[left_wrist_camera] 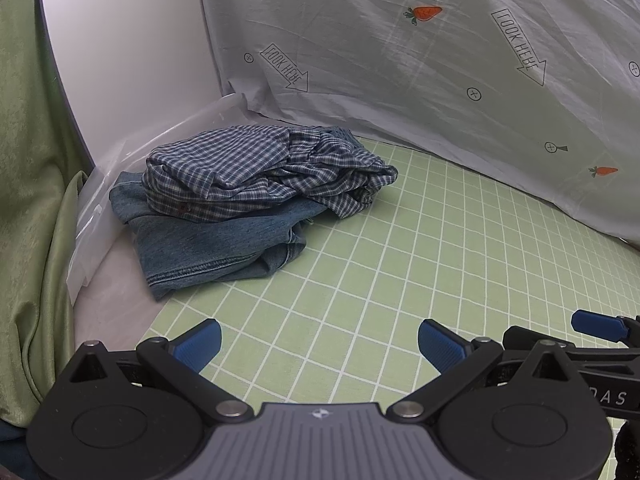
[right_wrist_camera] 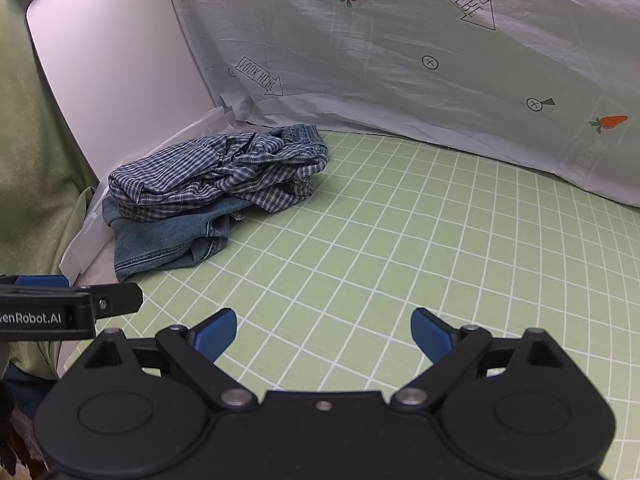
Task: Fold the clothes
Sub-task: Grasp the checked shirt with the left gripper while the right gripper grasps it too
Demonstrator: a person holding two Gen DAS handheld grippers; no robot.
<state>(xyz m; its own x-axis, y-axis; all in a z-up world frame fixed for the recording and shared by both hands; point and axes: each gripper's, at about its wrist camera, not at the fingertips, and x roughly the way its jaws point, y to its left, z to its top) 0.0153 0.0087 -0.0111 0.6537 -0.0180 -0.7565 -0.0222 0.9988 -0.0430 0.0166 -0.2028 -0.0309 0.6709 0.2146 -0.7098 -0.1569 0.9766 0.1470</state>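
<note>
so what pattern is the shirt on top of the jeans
The shirt is a blue and white check, crumpled on the jeans. Clearest in the left wrist view.

- Two garments, piled together at the far left corner of the green grid-patterned cloth (left_wrist_camera: 400, 280): one blue-and-white checked shirt (left_wrist_camera: 256, 168), crumpled, lying on top of one pair of blue denim jeans (left_wrist_camera: 208, 248).
- Two grippers, side by side above the near edge: the left gripper (left_wrist_camera: 320, 346) and the right gripper (right_wrist_camera: 324, 334), each with two blue finger pads (left_wrist_camera: 200, 344) spread wide apart.
- One grey printed sheet (left_wrist_camera: 400, 60) along the far edge, showing two orange carrots and two "LOOK HERE" arrows.
- One white panel (right_wrist_camera: 112, 80) at the left.
</note>
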